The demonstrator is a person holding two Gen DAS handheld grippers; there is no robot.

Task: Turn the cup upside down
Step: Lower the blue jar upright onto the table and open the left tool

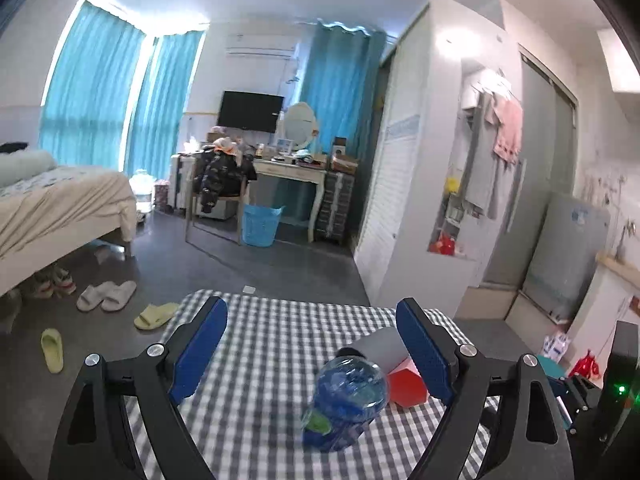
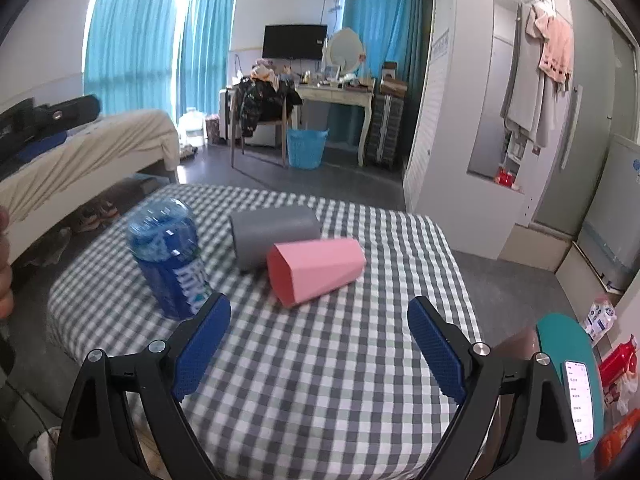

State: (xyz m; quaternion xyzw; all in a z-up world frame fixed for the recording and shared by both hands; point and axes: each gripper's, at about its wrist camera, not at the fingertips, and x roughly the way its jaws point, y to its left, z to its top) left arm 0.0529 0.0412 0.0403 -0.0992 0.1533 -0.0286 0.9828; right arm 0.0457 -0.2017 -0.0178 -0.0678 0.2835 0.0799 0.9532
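A pink faceted cup (image 2: pixel 316 270) lies on its side on the checked tablecloth (image 2: pixel 320 360), its open mouth facing me. A grey cup (image 2: pixel 274 234) lies on its side just behind it, touching it. In the left wrist view the pink cup (image 1: pixel 406 388) and the grey cup (image 1: pixel 378 348) are partly hidden behind a blue water bottle (image 1: pixel 346 396) and my right finger pad. My right gripper (image 2: pixel 320 350) is open and empty, a little in front of the pink cup. My left gripper (image 1: pixel 312 354) is open and empty above the table, with the bottle between its fingers.
The blue water bottle (image 2: pixel 170 256) stands upright at the table's left. A teal stand with a phone (image 2: pixel 578 396) is at the right edge. Beyond the table are a bed (image 2: pixel 80 152), a chair, a blue basket (image 2: pixel 306 148) and a wardrobe (image 2: pixel 440 100).
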